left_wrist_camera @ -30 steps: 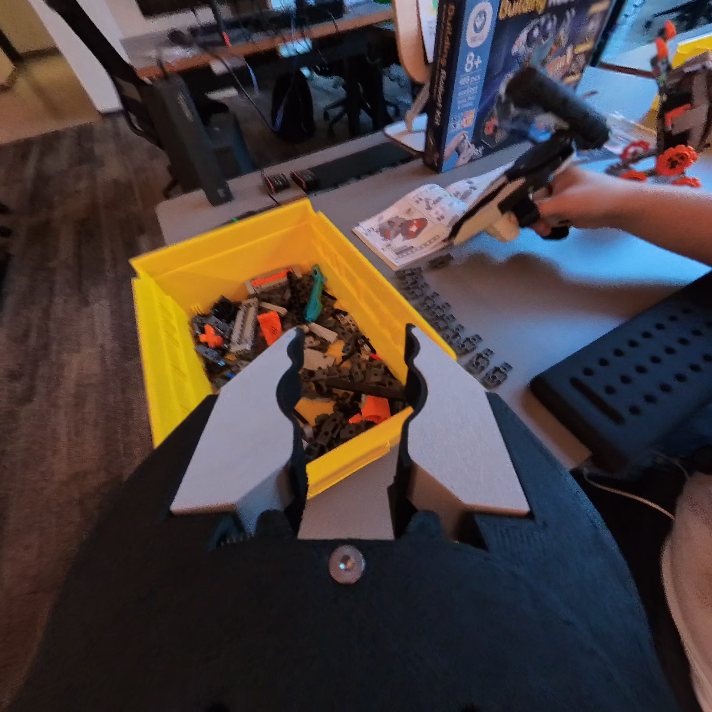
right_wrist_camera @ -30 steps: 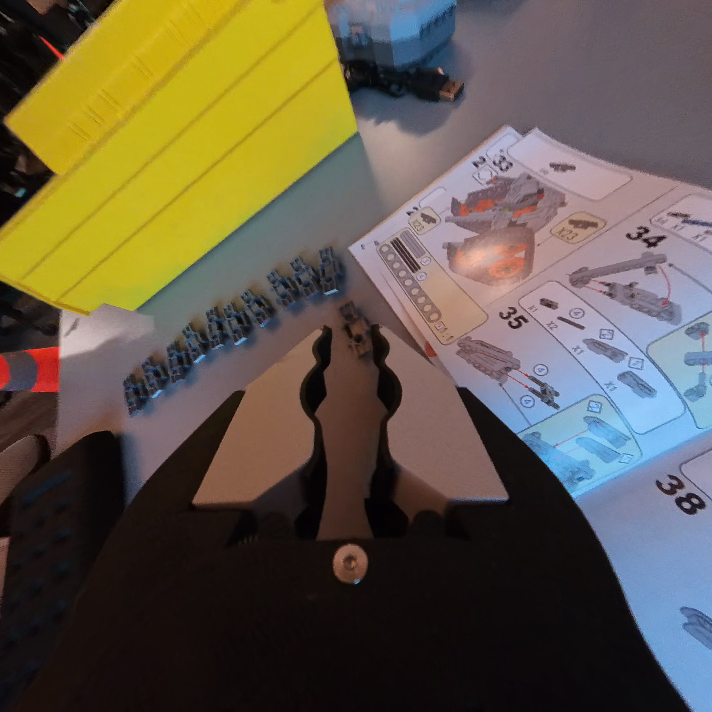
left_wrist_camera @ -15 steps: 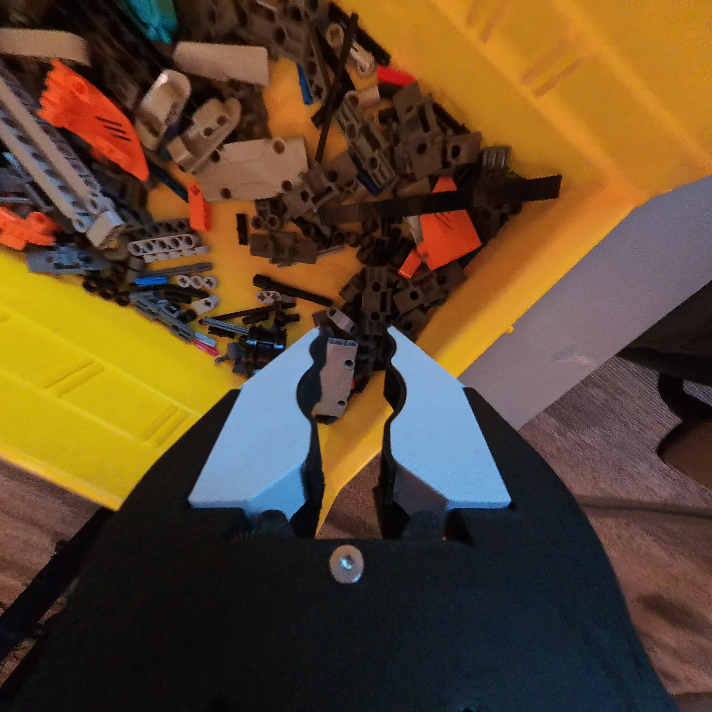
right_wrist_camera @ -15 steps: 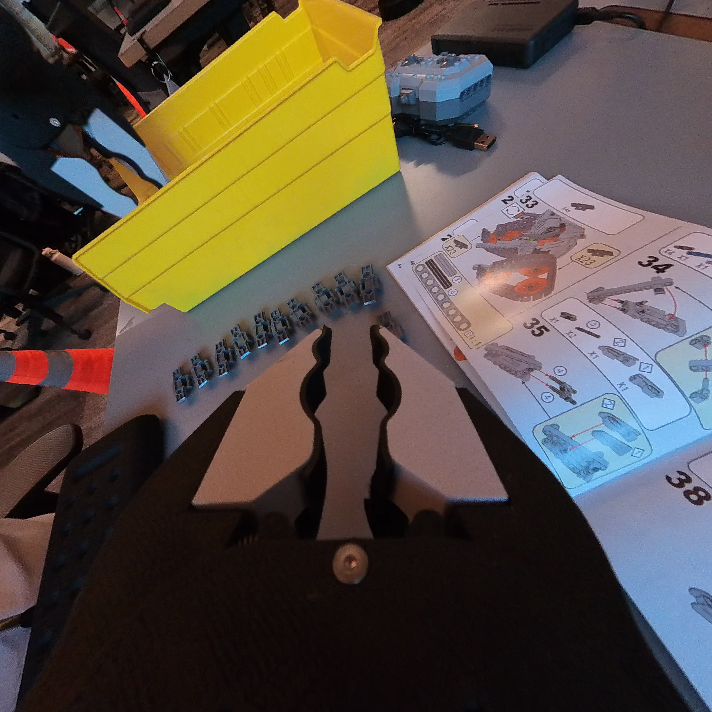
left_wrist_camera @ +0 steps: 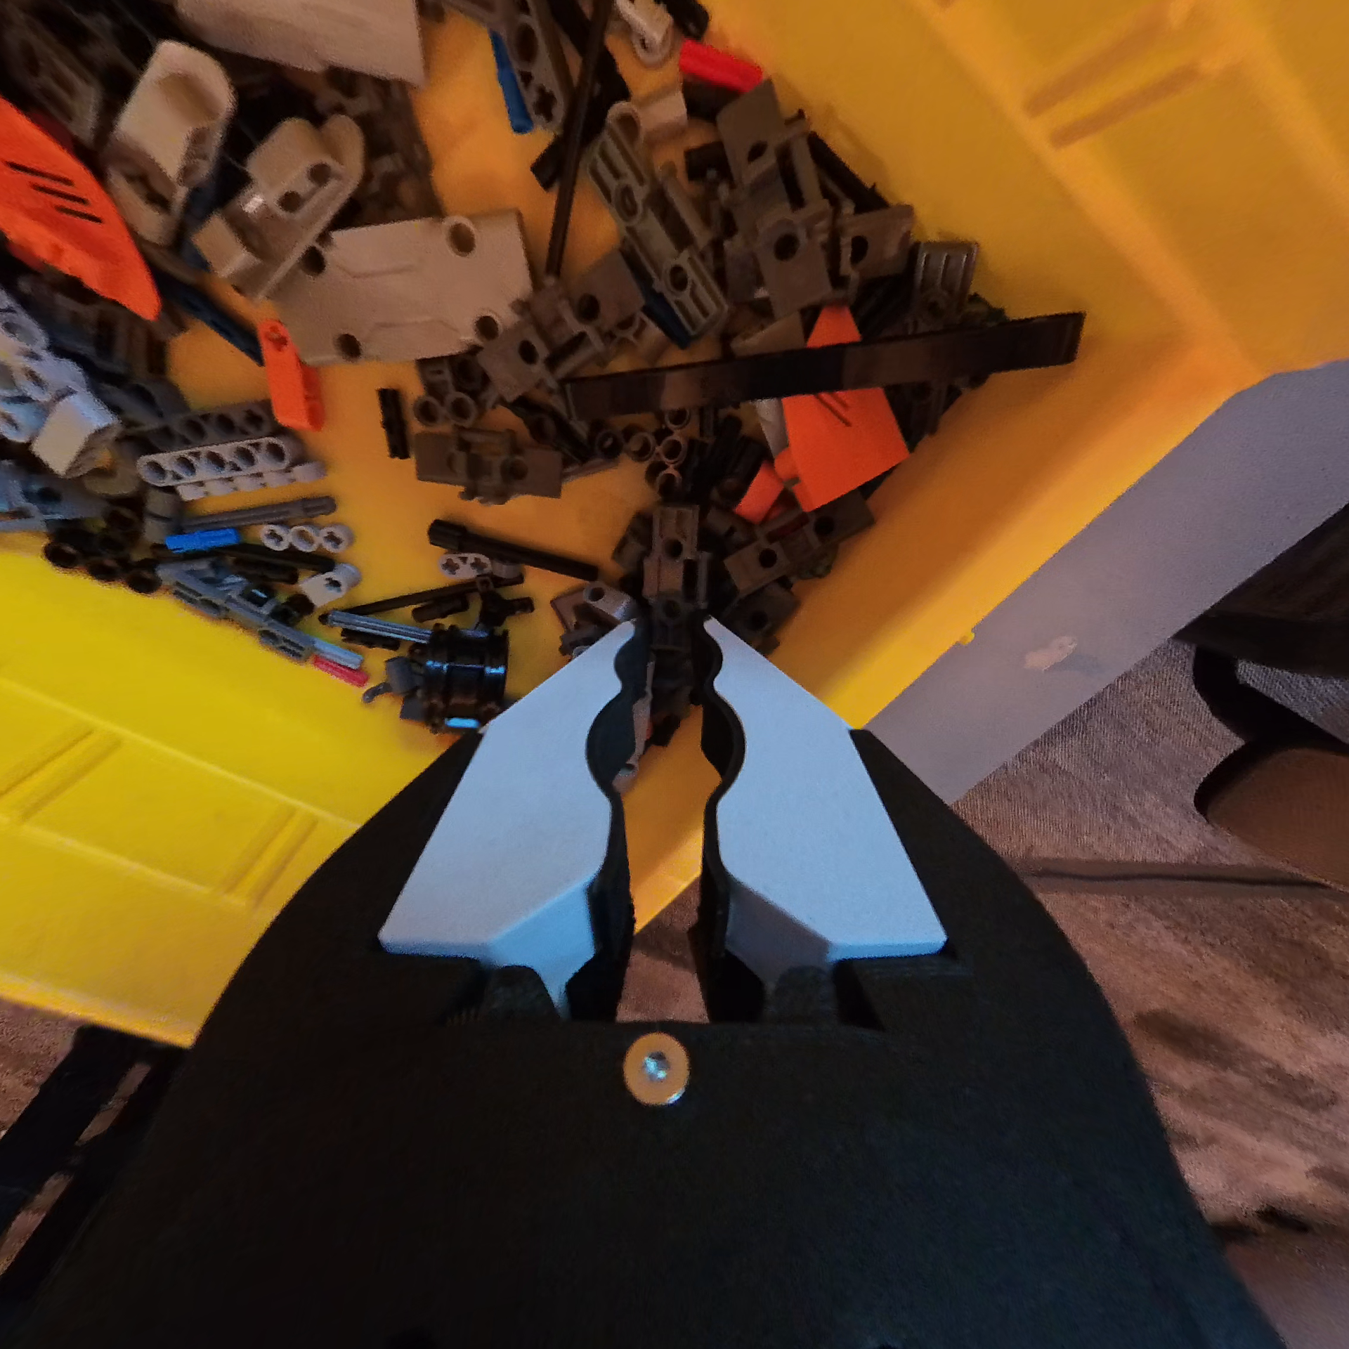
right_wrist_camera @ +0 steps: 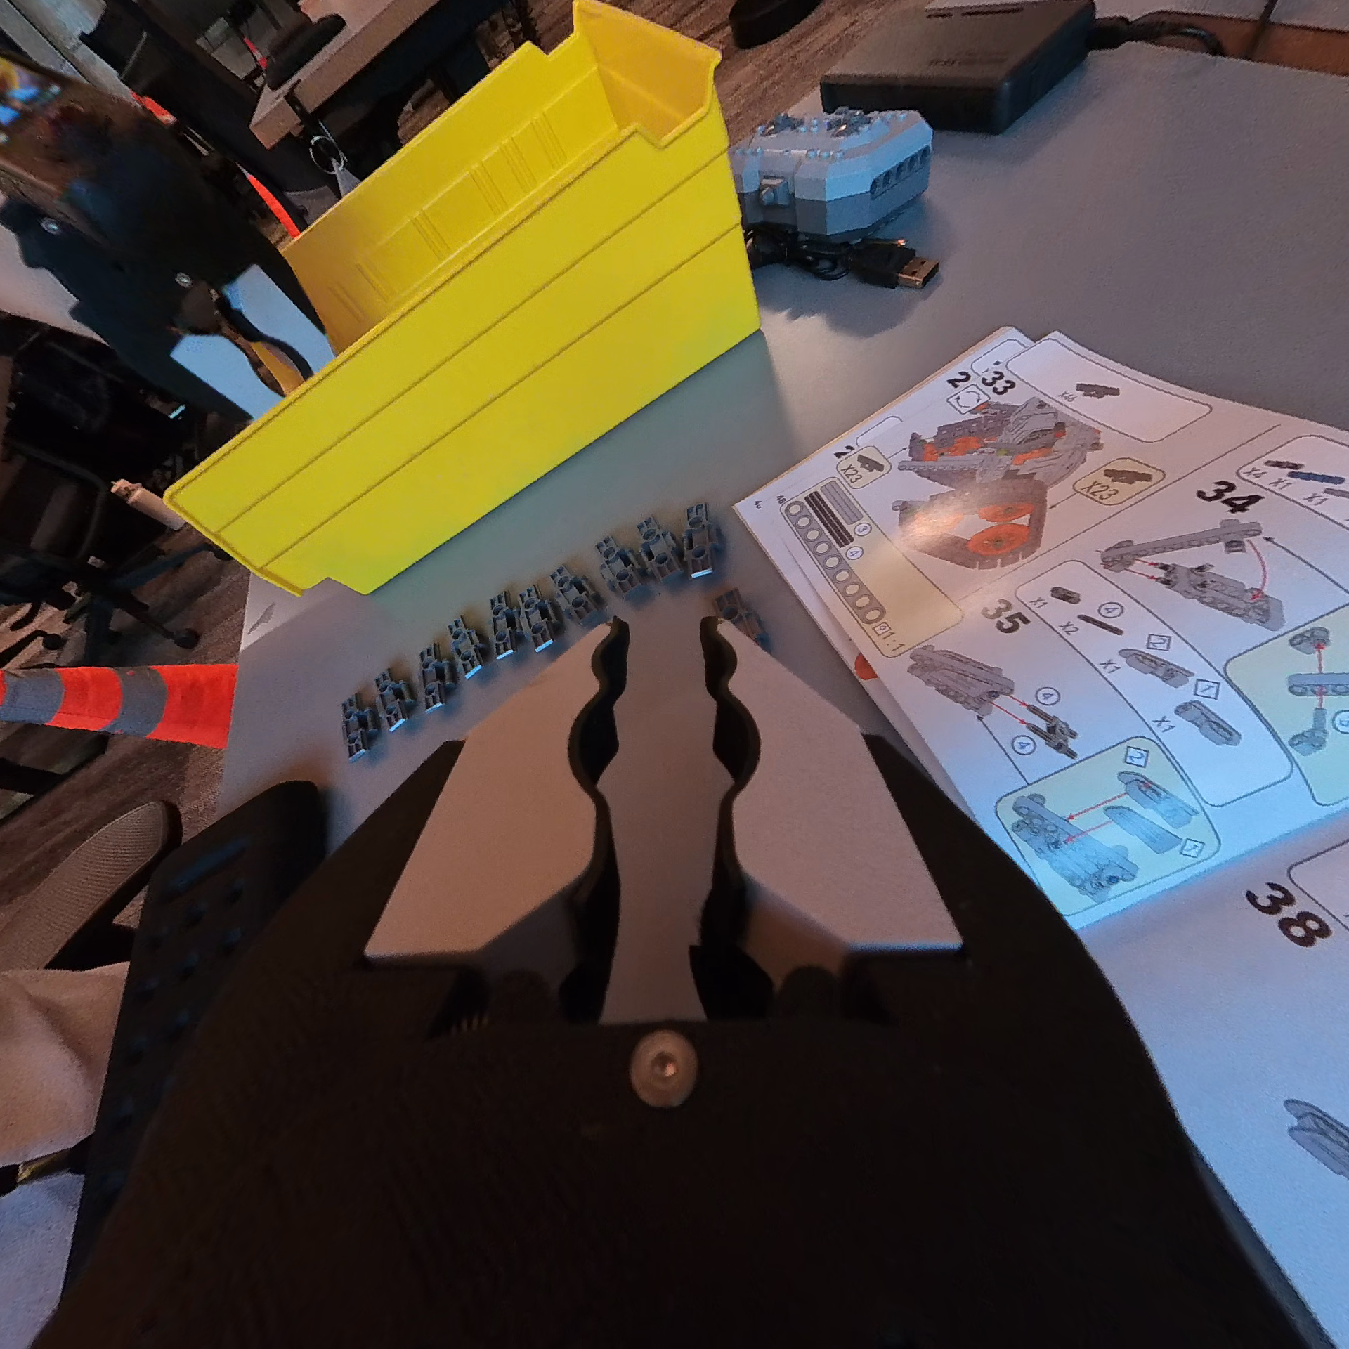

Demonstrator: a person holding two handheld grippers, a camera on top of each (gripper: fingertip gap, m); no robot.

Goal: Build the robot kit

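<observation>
My left gripper (left_wrist_camera: 670, 628) is down inside the yellow bin (left_wrist_camera: 146, 803), at the near corner of a heap of loose building pieces. Its jaws are closed narrow on a dark grey connector piece (left_wrist_camera: 675, 562) that stands between the fingertips; a light grey piece (left_wrist_camera: 633, 737) lies deeper between the fingers. My right gripper (right_wrist_camera: 663, 626) is open and empty above the grey table. Just past its tips runs a row of several small grey connector pieces (right_wrist_camera: 540, 613). One loose grey piece (right_wrist_camera: 736, 607) lies by the right fingertip.
The yellow bin (right_wrist_camera: 511, 379) stands behind the row. An open instruction booklet (right_wrist_camera: 1058, 584) lies to the right. A grey hub brick (right_wrist_camera: 832, 168) with a cable (right_wrist_camera: 905, 270) and a black box (right_wrist_camera: 956, 66) sit farther back. A black perforated pad (right_wrist_camera: 204, 912) lies at the near left. There is about 30 cm between the tips of the two grippers.
My left gripper went down into the bin and its jaws narrowed onto the dark grey piece. My right gripper lifted back from the loose grey piece, which stays on the table.
</observation>
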